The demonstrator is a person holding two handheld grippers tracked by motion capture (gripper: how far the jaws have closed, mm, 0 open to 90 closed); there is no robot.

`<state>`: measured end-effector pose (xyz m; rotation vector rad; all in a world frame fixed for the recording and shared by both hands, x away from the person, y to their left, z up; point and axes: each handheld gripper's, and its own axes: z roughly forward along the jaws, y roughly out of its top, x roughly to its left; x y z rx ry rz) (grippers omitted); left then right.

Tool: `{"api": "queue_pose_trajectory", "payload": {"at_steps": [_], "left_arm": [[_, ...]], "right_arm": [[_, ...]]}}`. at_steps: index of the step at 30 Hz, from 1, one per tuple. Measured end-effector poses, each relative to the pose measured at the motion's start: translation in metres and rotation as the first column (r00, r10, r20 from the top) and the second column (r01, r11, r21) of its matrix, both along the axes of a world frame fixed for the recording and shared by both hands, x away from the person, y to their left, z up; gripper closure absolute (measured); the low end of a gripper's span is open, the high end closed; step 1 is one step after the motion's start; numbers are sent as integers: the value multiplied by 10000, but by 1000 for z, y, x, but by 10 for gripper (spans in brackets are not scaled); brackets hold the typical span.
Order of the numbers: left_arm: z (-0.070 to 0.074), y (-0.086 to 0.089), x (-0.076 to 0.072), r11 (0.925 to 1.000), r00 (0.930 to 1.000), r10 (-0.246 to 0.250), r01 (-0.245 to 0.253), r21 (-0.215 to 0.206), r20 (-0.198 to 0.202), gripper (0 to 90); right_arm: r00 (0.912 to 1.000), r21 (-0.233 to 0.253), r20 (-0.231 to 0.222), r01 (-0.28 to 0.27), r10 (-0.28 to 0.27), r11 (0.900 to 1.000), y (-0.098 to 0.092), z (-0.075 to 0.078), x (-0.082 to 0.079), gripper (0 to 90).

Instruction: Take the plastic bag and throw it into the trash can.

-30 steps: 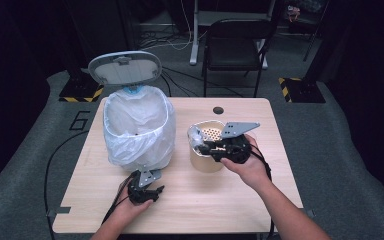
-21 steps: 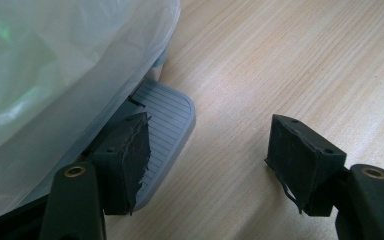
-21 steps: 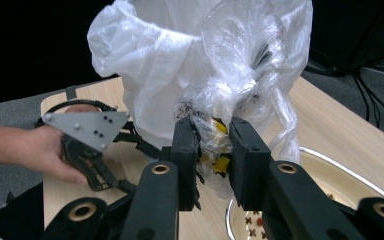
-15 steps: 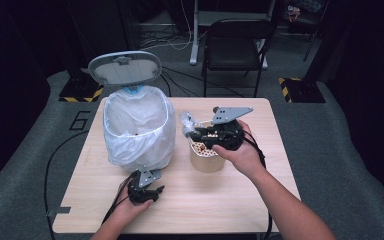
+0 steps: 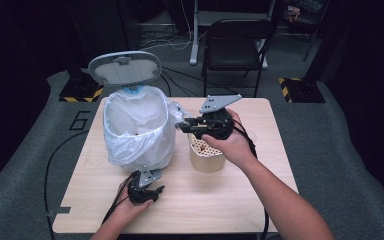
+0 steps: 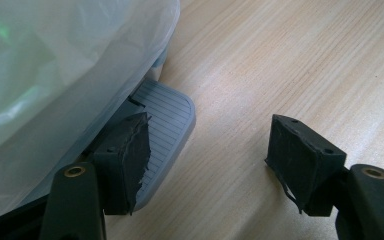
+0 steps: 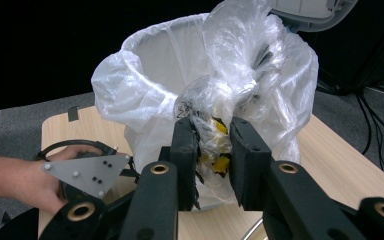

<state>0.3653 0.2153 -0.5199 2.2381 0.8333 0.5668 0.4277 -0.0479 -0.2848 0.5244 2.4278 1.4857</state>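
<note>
A pedal bin [image 5: 137,130] lined with a white plastic bag stands at the table's left, its grey lid [image 5: 125,67] raised. My right gripper [image 5: 186,125] is shut on a crumpled clear wrapper [image 5: 177,113] with yellow bits [image 7: 215,135], held just off the bin's right rim [image 7: 180,30]. My left gripper [image 5: 147,184] is open at the bin's foot. In the left gripper view one jaw rests on the grey ribbed pedal [image 6: 167,112] and the other hangs over bare wood.
A beige round container [image 5: 207,155] with a perforated insert stands right of the bin, under my right hand. A black chair [image 5: 235,45] is beyond the table's far edge. Cables trail off the table's front left.
My right gripper rose from the beige container with the wrapper and moved left to the bin's rim. The left gripper stayed on the pedal and the lid stayed up.
</note>
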Motion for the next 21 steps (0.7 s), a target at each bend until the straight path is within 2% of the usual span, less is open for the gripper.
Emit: {"api": "queue_pose_trajectory", "payload": {"at_steps": [13,21], "left_arm": [[0,0,0,10000,10000,-24,24,-26,-14,333],[-1,0,0,10000,10000,19,-18,-81,50,334]], "right_arm": [[9992,-200,180,-344,347,9992,30,9,13,748],[9988,-233,273,-401,407,9989,49,8,22,748]]}}
